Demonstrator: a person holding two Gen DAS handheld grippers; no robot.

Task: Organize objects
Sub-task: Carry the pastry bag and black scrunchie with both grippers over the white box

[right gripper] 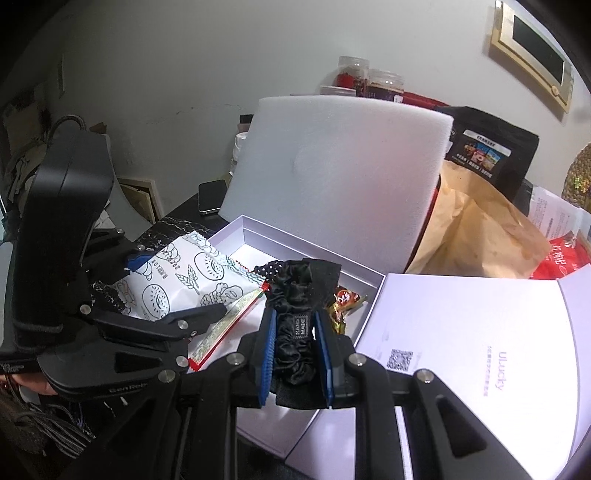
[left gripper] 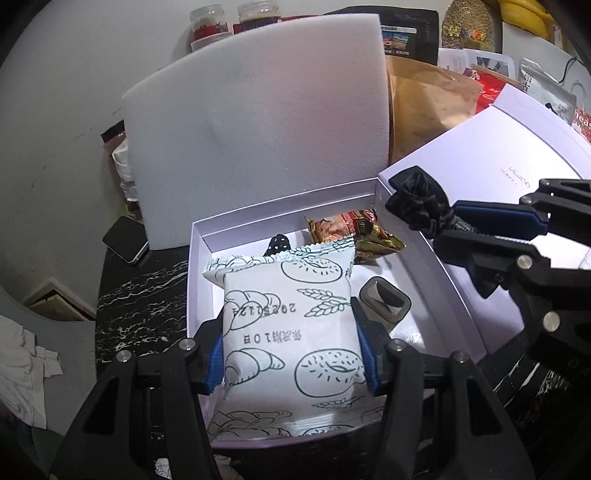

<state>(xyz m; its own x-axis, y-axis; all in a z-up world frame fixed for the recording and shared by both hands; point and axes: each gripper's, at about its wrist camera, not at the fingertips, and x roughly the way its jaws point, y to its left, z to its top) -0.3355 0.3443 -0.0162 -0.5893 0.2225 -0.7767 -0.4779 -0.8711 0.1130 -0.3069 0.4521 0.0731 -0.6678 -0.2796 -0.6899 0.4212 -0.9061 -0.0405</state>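
Gripping a white bread packet (left gripper: 291,328) printed with green outlines of bagels, croissants and wheat ears, plus a date line reading upside down; sitting puffy and tilted between the blue pads of the left gripper (left gripper: 291,354), jaws about half-wide and pressing on both its sides; hanging over the near end of the open white box (left gripper: 207,236). Pinching a black ruffled scrunchie (right gripper: 295,332) with a small "HAND MADE" tag in the right gripper (right gripper: 295,354), jaws narrowed tight around it; bunching glossy and crinkled above the box's right edge, just beside the packet.

Lying inside the box: a red-and-gold snack wrapper (left gripper: 354,232) at the far corner, a black polka-dot item (left gripper: 279,245) peeking from behind the packet, a small dark rounded-rectangle piece (left gripper: 384,302) near the right wall. Leaning upright behind the box, a large white foam sheet (left gripper: 255,125), blocking the view of much beyond; resting to the right, the box's white lid (right gripper: 480,332) with faint lettering and a QR code. Crowding further back: a brown paper bag (left gripper: 428,107), a black pouch (right gripper: 491,155), two jars (left gripper: 229,18), a dark phone (left gripper: 125,240) on the black marbled table (left gripper: 144,295).
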